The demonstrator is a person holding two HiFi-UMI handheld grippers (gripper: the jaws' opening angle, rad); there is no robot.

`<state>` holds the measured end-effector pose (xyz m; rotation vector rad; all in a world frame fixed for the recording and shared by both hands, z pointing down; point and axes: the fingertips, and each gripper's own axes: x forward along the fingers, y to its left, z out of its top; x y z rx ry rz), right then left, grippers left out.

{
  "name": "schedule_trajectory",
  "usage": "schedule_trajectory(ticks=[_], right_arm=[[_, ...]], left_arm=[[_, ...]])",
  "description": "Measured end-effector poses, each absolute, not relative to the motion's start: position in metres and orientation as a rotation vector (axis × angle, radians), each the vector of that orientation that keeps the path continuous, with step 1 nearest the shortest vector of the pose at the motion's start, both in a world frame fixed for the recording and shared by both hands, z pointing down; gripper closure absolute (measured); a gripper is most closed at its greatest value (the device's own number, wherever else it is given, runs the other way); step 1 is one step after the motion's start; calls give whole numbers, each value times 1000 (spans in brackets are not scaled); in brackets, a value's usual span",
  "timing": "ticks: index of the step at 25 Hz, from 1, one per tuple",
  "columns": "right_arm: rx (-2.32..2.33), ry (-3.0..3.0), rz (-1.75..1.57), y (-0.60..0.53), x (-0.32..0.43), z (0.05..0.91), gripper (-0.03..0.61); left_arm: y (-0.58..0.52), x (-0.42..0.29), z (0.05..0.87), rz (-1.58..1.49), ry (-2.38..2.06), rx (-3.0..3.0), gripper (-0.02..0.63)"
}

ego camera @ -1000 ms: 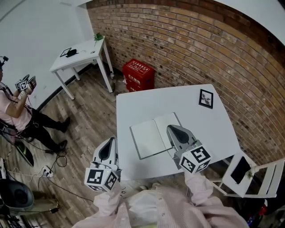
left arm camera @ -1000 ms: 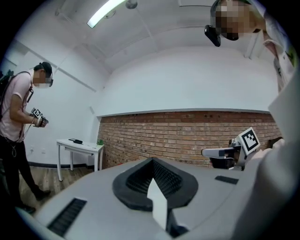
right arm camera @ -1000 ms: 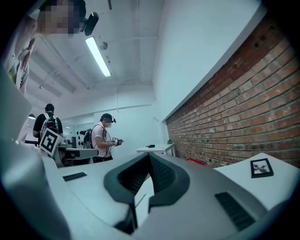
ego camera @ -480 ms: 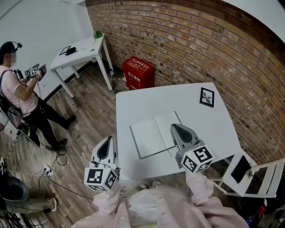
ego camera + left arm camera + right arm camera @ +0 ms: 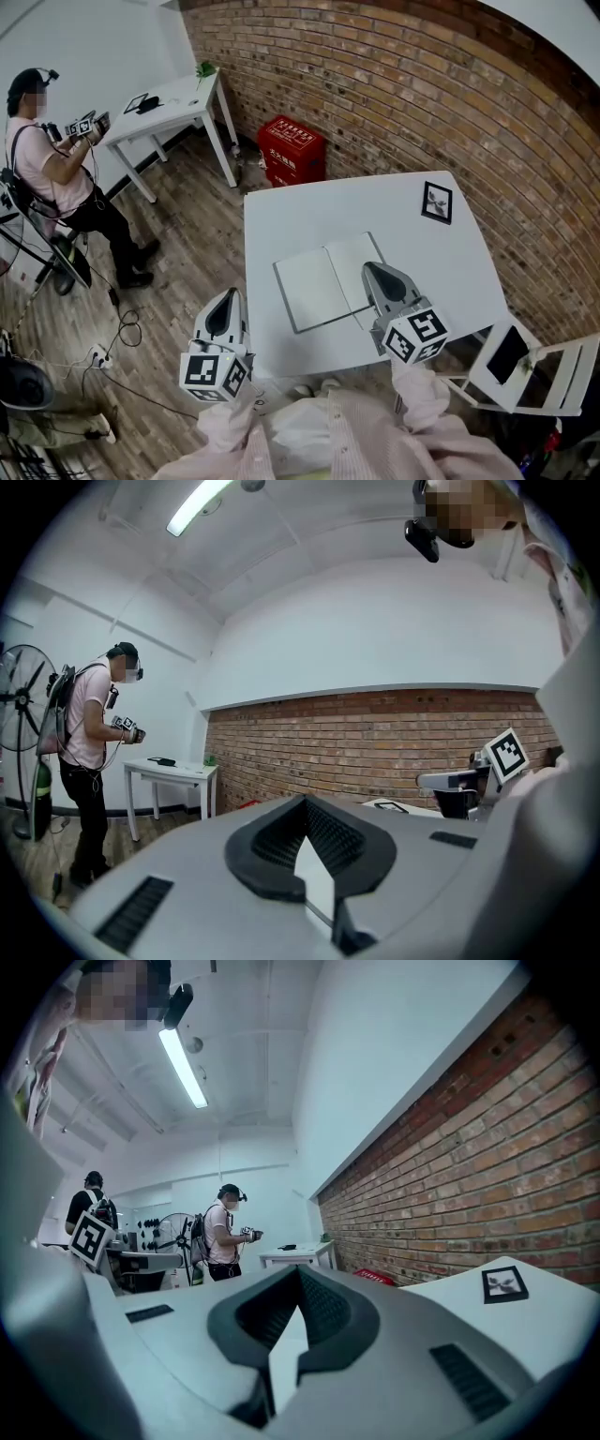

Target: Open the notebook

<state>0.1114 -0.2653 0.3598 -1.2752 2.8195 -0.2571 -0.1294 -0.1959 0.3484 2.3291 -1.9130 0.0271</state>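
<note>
Wall of red brick [image 5: 394, 84] curves along the back, with brown wood-plank floor [image 5: 178, 253] below it. White square desk [image 5: 309, 206] sits centre frame, far edge near the wall. Person in a pink shirt [image 5: 52, 169] stands far left beside a small white side desk [image 5: 169, 108], holding a gripper set of their own. White folding chair [image 5: 553, 375] is at lower right, with a dark flat tablet [image 5: 507, 354] lying on its seat. Red plastic crate [image 5: 298, 150] sits on the floor between the brick wall and the square desk.

White-paged notebook [image 5: 319, 281] lies open and flat on the square desk, toward the near edge, both pages face up.

Right gripper [image 5: 367, 268] hangs over the notebook's right page, near its front corner; can't tell if it touches the paper. Its fingers [image 5: 267, 1312] are closed tip to tip, nothing between them. Left gripper [image 5: 233, 296] is just off the desk's near-left edge, over the floor, clear of the notebook. Its fingers [image 5: 274, 838] also meet at the tips, empty.

Black-framed marker card [image 5: 436, 202] lies flat near the desk's far-right corner, well apart from the notebook.
</note>
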Motion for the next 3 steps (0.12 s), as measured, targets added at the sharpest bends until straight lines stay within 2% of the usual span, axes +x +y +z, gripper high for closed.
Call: schedule_trajectory(ticks=[3], right_arm=[[-1294,2819,-262,-264,118,364,575]], left_arm=[[-194,-127,350,30,-1916,2324,621]])
